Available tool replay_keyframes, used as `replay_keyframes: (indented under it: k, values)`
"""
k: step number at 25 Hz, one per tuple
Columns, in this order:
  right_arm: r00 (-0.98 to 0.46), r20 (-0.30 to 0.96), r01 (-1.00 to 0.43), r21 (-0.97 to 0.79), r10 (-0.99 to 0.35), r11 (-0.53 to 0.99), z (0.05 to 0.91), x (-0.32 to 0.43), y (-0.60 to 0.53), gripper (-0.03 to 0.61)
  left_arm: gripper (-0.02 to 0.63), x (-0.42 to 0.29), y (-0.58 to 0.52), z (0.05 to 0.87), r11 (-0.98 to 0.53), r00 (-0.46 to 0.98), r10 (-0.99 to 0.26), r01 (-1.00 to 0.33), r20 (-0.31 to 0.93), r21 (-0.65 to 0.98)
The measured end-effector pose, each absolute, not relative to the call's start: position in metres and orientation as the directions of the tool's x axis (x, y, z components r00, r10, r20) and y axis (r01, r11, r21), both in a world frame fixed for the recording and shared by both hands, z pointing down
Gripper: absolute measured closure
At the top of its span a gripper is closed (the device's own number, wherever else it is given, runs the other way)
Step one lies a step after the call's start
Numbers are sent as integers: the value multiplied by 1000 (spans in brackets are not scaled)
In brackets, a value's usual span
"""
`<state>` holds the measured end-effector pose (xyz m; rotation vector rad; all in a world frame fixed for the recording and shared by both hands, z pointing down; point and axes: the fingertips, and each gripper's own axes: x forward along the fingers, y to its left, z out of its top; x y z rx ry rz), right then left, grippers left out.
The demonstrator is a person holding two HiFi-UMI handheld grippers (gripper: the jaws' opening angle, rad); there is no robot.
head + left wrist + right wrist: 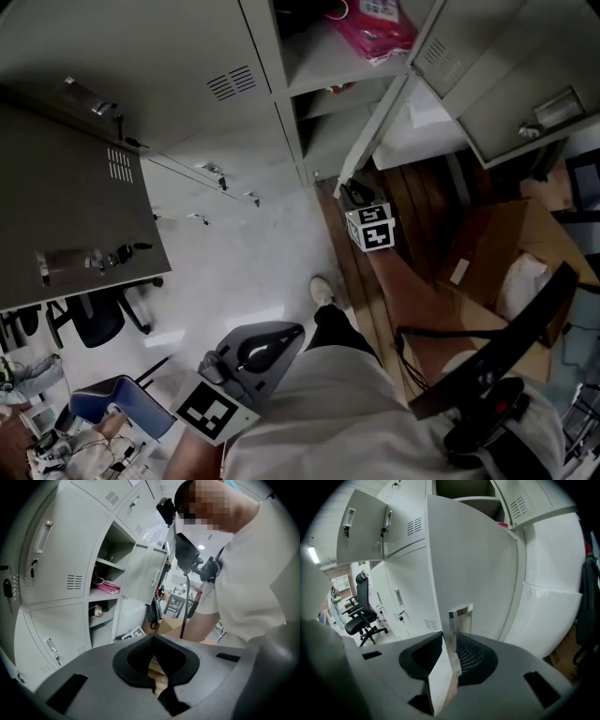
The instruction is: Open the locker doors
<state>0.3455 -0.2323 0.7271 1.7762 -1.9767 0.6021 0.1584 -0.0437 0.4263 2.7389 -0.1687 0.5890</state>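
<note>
The open locker door (473, 564) stands edge-on between my right fingers (471, 656), its handle (460, 613) at their tips, with the office chair (363, 616) well off to the door's left, the bag (375, 28) on a shelf (328, 61) above it, and the cardboard box (487, 253) on the floor (422, 197) to its right.

Floor: pale grey smooth surface (253, 272), brown wood-plank strip (422, 202) at rt. Black swivel office chair (98, 319) on grey area. Ceiling strip light (312, 555) lit.
</note>
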Motion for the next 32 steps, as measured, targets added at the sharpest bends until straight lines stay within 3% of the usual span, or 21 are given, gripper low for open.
replay_keyframes:
  k: [11,32]
  values:
    - [-51,602,-999,-27,-797,44,729,386,-177,529,603,189,-39,423,-952,917,58,-68,394,299]
    - [77,624,-996,14,-777,-87,728,521,-112,537,603,232,-29,431,-937,912,186,52,365,346]
